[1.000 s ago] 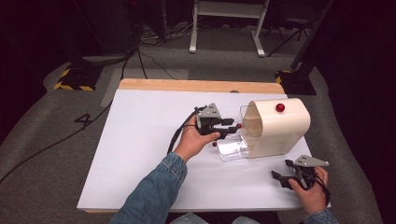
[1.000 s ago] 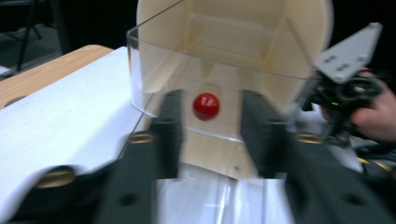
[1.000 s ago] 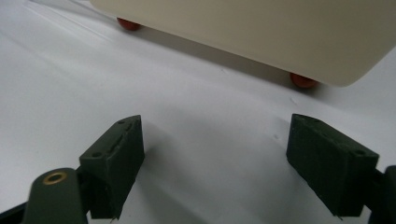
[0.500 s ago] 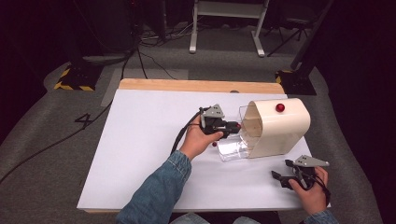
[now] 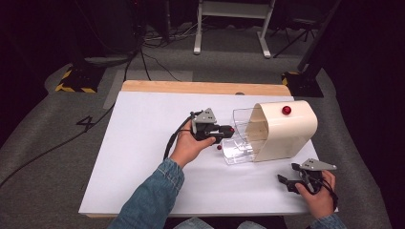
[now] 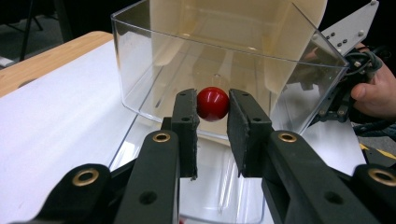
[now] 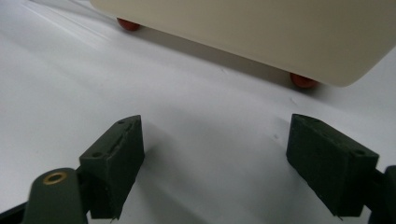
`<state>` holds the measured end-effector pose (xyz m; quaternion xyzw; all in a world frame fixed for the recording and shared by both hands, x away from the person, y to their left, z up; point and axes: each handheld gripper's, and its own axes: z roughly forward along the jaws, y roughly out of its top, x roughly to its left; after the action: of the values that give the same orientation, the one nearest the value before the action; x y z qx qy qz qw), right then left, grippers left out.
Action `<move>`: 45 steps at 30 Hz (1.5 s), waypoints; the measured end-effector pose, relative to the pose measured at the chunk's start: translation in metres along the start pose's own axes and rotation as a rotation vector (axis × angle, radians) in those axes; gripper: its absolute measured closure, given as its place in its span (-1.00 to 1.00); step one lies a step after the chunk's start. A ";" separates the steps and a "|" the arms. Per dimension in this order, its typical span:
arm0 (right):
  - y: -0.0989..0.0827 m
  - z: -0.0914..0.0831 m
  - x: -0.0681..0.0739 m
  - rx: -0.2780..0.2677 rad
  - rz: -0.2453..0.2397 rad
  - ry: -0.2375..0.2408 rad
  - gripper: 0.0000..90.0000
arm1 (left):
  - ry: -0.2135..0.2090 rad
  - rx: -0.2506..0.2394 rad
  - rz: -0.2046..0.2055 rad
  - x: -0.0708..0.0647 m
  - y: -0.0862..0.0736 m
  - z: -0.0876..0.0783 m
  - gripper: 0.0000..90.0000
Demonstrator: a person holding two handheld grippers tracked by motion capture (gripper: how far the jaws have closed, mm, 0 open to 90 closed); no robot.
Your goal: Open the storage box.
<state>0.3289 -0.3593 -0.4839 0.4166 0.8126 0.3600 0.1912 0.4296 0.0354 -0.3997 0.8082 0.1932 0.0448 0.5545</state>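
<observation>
Red knob [image 6: 212,103] pinched between pads of left gripper [image 6: 212,116], at front wall of clear drawer [image 6: 154,70], drawn partly out of cream housing [image 5: 286,131]. Mid-pull, seemingly; next, straight level draw outward. Right gripper [image 7: 215,161] spread, idle over table [image 7: 196,121].

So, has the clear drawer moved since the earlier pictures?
Yes. The left gripper, shut on the red knob, has pulled the clear drawer further out of the cream housing.

A small glossy red ball [image 6: 212,103] sits pinched between two black pads, just in front of the clear plastic drawer [image 6: 154,60], which is pulled out of its cream housing [image 5: 286,131].
</observation>
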 end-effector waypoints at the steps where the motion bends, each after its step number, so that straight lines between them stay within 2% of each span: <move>1: 0.000 0.000 0.000 0.000 0.000 0.000 -0.57 | 0.000 -0.001 -0.004 0.000 -0.002 -0.001 0.63; 8: 0.000 0.000 0.000 0.000 0.000 0.000 -0.57 | 0.005 -0.010 -0.020 0.000 -0.012 -0.006 0.63; 15: 0.000 0.000 0.000 0.000 0.000 0.000 -0.57 | 0.016 0.014 -0.047 0.003 -0.022 -0.006 0.61; 17: 0.000 0.000 0.000 0.000 0.001 0.001 -0.57 | 0.033 0.013 -0.055 0.004 -0.024 -0.006 0.42; 22: 0.000 0.000 0.000 0.001 0.001 0.001 -0.57 | 0.054 0.014 -0.064 0.003 -0.025 -0.008 0.17; 26: 0.000 0.000 0.000 0.001 0.000 0.001 -0.57 | 0.063 0.017 -0.064 0.003 -0.027 -0.009 0.05; 28: 0.000 0.000 0.000 0.001 0.000 0.001 -0.57 | 0.061 0.018 -0.075 0.003 -0.028 -0.009 0.04; 33: 0.000 0.000 0.000 0.001 0.001 0.002 -0.57 | 0.071 0.029 -0.071 0.002 -0.031 -0.010 -0.01; 37: 0.000 0.000 0.000 0.001 0.001 0.003 -0.57 | 0.086 0.012 -0.066 -0.001 -0.030 -0.019 -0.05; 41: 0.000 0.000 0.000 0.001 0.000 0.002 -0.57 | 0.110 0.017 -0.048 -0.008 -0.029 -0.033 -0.14; 45: 0.000 0.000 0.000 0.001 0.001 0.004 -0.57 | 0.147 0.033 -0.054 -0.014 -0.034 -0.052 -0.23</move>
<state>0.3293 -0.3595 -0.4838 0.4164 0.8129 0.3606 0.1892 0.3933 0.0869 -0.4085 0.8063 0.2561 0.0859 0.5262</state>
